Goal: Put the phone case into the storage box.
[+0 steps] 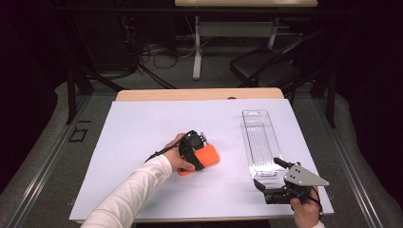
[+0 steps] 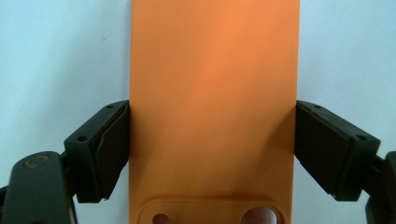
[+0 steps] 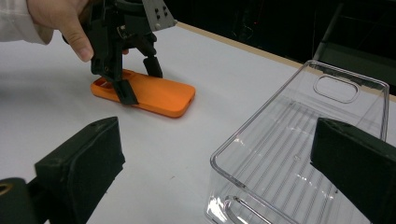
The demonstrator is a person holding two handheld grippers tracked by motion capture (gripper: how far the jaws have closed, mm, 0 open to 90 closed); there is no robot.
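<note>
Orange phone case (image 2: 212, 102) lies flat on the white table (image 1: 142, 128), straddled by the left gripper (image 1: 202, 142), whose pads barely meet its edges; lifting could let it slip.

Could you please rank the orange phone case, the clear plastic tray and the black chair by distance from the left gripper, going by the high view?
1. orange phone case: between its fingers.
2. clear plastic tray: to the right.
3. black chair: beyond the table.
</note>
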